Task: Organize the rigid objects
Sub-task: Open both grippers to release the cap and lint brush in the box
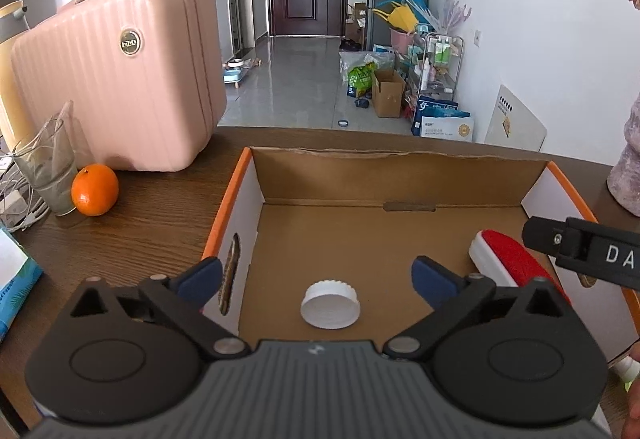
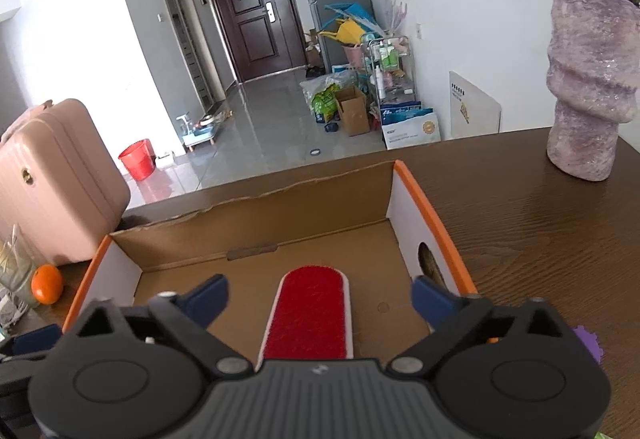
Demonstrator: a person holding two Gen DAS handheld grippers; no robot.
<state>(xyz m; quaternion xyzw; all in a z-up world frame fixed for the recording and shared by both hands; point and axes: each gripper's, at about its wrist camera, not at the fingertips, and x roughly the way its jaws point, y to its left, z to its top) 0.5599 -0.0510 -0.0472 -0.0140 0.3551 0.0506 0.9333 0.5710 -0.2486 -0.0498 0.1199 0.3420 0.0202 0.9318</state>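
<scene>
Dark wood-grain table [image 2: 540, 239] carries an open cardboard box [image 1: 320, 175] with orange-edged white side walls. Nearest in the left wrist view, the left gripper [image 1: 316, 275] hangs over the box's near edge, its blue-tipped jaws spread wide and empty, and a white ribbed cap [image 1: 330, 304] lies on the box floor between and just beyond them. Only this view shows the cap. To its right a red lint brush [image 1: 512, 263] with a white rim lies on the box floor against the right wall, partly covered by the black body of the right gripper [image 1: 580, 251].

From the right wrist view, the right gripper [image 2: 320, 297] has its jaws wide apart too, holding nothing, with the brush [image 2: 312, 315] lying lengthwise between them. Beyond the box, an orange [image 1: 95, 189] sits beside a glass [image 1: 48, 167] and a pink suitcase [image 1: 120, 79]. Only the right view shows the purple vase [image 2: 588, 87] at the far right.
</scene>
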